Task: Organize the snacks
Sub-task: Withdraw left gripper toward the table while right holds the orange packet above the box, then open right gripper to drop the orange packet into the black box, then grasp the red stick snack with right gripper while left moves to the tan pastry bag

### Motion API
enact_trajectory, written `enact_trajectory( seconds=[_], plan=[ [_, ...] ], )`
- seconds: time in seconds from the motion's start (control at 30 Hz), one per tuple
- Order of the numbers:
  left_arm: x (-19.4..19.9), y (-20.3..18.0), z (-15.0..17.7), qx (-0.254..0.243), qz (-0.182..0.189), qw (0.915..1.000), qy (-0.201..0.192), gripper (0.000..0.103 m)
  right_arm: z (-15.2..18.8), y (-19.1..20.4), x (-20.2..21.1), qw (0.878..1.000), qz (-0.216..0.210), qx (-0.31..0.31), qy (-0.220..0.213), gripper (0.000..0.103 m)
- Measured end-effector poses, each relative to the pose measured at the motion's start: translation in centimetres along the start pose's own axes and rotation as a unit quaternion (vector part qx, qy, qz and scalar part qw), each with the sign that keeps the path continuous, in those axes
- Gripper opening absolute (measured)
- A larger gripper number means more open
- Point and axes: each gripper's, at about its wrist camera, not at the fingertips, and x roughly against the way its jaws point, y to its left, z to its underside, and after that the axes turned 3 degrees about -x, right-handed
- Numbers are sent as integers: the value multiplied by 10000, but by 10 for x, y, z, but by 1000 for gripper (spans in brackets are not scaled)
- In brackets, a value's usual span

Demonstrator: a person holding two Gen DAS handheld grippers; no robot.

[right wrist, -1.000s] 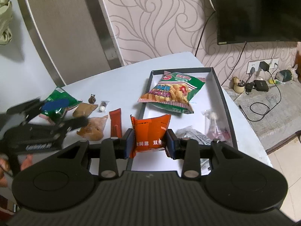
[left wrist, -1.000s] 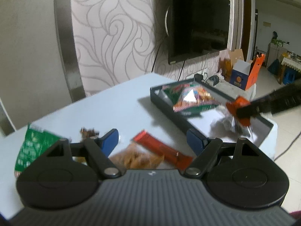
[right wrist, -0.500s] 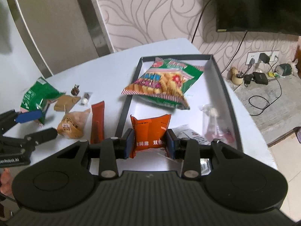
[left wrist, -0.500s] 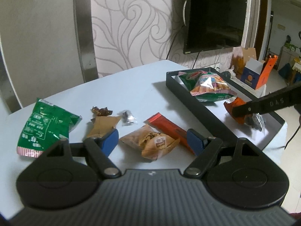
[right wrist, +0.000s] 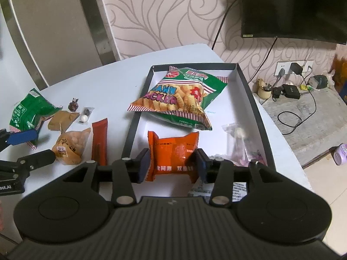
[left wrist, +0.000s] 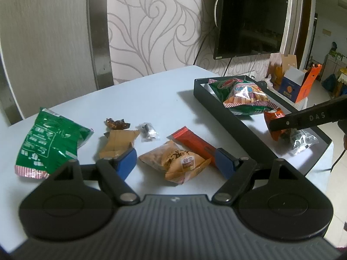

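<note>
My right gripper (right wrist: 172, 166) is shut on an orange snack packet (right wrist: 173, 149) and holds it over the near end of the black tray (right wrist: 251, 99). A prawn cracker bag (right wrist: 180, 97) lies in the tray's far half. My left gripper (left wrist: 176, 162) is open and empty, low over the table, with a tan pastry packet (left wrist: 180, 164) between its fingers. A red stick packet (left wrist: 195, 144) lies just right of the pastry. A green bag (left wrist: 47, 143), a brown packet (left wrist: 119, 143), a small clear packet (left wrist: 148, 131) and a dark candy (left wrist: 117, 124) lie to the left.
The tray also holds a clear packet (right wrist: 238, 138) and a printed wrapper (right wrist: 216, 188) at its near end. The white table (left wrist: 141, 95) ends close behind the tray on the right. A wall with a TV (right wrist: 292, 6) stands behind; cables and chargers (right wrist: 288, 91) lie on a ledge.
My left gripper has swung left and down toward the loose snacks, so the pastry packet now lies between its fingers. My right gripper has moved forward over the tray, still holding the orange packet.
</note>
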Motion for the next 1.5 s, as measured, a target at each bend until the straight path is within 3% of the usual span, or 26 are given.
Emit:
enact_trajectory(
  seconds=[0.27, 0.53, 0.8, 1.13, 1.3, 1.5],
  plan=[
    [-3, -1, -1, -60, 62, 10000, -16, 81, 0, -3, 12, 9996, -3, -161, -228, 65],
    [-8, 5, 1, -20, 47, 10000, 46, 81, -7, 0, 35, 9974, -144, -249, -662, 64],
    [-26, 9, 2, 22, 60, 9999, 159, 81, 4, 34, 40, 9969, -628, 241, -414, 59],
    [-52, 3, -2, -22, 92, 9997, 213, 81, 11, 32, 49, 9976, -592, 187, -313, 59],
    [-47, 9, 5, 151, 283, 9993, 182, 52, 11, 36, 48, 9971, -627, 348, -258, 59],
    [-25, 28, 20, 417, 248, 9986, 224, 49, 8, 61, 32, 9940, -856, 687, 4, 59]
  ],
)
